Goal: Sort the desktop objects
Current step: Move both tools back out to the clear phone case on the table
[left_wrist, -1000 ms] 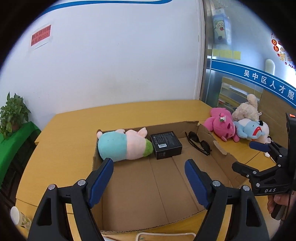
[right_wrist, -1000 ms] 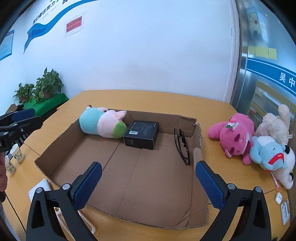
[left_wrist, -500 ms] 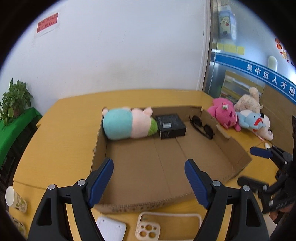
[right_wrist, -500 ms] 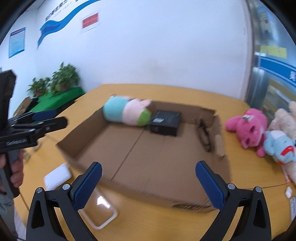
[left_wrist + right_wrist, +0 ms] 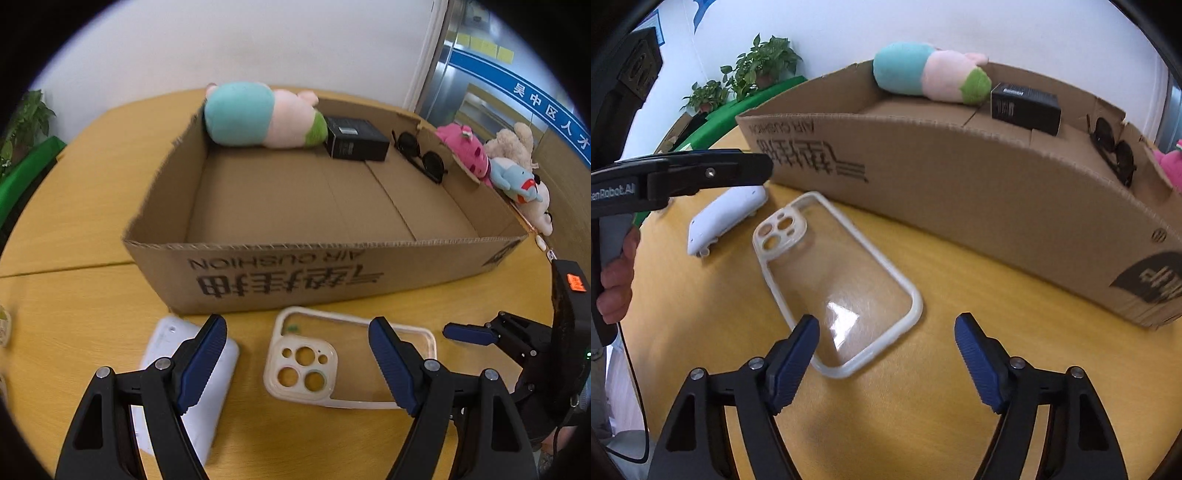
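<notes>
One clear phone case (image 5: 347, 363) lies on the table (image 5: 85, 206) under the wide-apart left claw (image 5: 297, 360) and the closing, empty right claw (image 5: 886, 356).

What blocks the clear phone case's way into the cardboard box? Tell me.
Only the box's near wall stands between the clear phone case on the table and the box floor, so the case must be lifted over it. The floor behind the wall is bare.

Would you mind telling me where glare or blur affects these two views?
Right wrist view: a bright glare patch sits on the clear phone case, and the cardboard box bows from fisheye distortion. Left wrist view: the white device looks slightly smeared.
</notes>
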